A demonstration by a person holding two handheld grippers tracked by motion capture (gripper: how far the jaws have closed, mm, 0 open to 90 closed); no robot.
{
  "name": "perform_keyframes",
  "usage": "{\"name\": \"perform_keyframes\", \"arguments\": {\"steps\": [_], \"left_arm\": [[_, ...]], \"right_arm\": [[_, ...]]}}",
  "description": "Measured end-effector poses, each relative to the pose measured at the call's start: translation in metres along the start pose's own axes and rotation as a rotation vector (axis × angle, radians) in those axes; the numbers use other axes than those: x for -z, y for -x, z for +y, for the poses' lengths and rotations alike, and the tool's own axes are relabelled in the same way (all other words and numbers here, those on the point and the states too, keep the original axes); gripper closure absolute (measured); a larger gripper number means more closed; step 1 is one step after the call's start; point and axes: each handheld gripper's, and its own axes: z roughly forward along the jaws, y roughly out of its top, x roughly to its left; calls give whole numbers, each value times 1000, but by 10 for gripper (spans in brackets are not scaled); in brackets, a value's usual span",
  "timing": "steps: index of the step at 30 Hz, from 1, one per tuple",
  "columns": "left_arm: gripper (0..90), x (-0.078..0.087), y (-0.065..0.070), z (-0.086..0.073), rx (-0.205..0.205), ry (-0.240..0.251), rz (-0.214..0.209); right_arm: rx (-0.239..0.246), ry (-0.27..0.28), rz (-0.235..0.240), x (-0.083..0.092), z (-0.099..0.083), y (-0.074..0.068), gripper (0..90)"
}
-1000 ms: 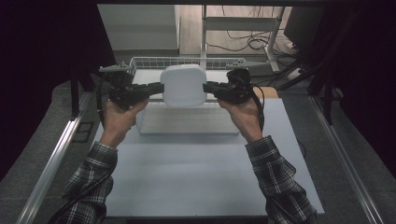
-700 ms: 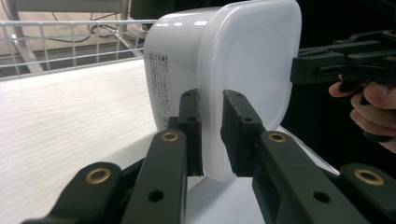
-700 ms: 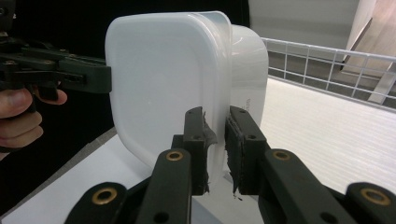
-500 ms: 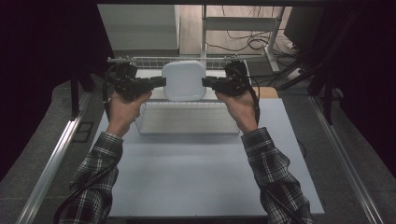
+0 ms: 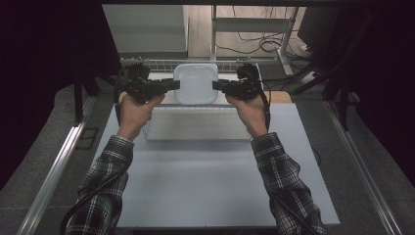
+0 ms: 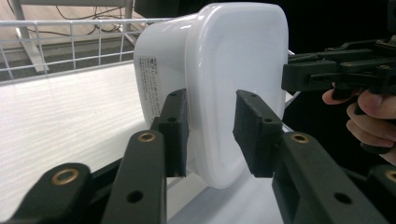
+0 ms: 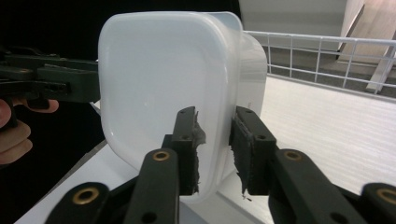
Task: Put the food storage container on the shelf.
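Observation:
A white plastic container [image 5: 195, 83] stands on its edge at the back of the table, its flat face turned toward me. My left gripper [image 5: 176, 85] is at its left rim and my right gripper [image 5: 215, 85] at its right rim. In the left gripper view the jaws [image 6: 210, 133] straddle the container's rim [image 6: 224, 70]. They have just been opening, and the pads look slightly off it. In the right gripper view the jaws [image 7: 215, 149] also straddle the rim [image 7: 163, 70], have just been opening, and sit loose around it.
A white wire basket [image 5: 161, 63] runs along the back edge behind the container. A flat white ribbed tray [image 5: 195, 125] lies between my hands on the pale table [image 5: 205, 186]. Dark floor and metal rails flank the table.
Both hands have carried the container away from me, toward the wire basket at the back. Both pairs of jaws now stand a little wider around its rim.

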Motion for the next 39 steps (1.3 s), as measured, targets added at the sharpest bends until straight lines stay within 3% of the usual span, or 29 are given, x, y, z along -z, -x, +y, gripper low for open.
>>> {"name": "perform_keyframes", "arguments": {"steps": [7, 10, 20, 27, 32, 35, 39], "left_arm": [[610, -9, -2, -3, -3, -14, 22], [609, -12, -4, -5, 0, -21, 25], [561, -20, -6, -5, -4, -42, 36], [433, -24, -11, 1, 36, -29, 56], [424, -26, -15, 7, 43, -23, 77], [414, -27, -18, 11, 40, -26, 100], [383, -28, -15, 13, 4, -23, 132]], "right_arm": [[21, 3, -19, -8, -5, 3, 643], [6, 9, -11, -10, -6, 6, 625], [25, 6, -31, -16, -1, 7, 553], [46, 15, -83, -23, 5, 7, 503], [35, 27, -84, -26, 8, 9, 499], [28, 31, -89, -28, 10, 10, 495], [20, 40, -103, -29, 11, 13, 489]]}}
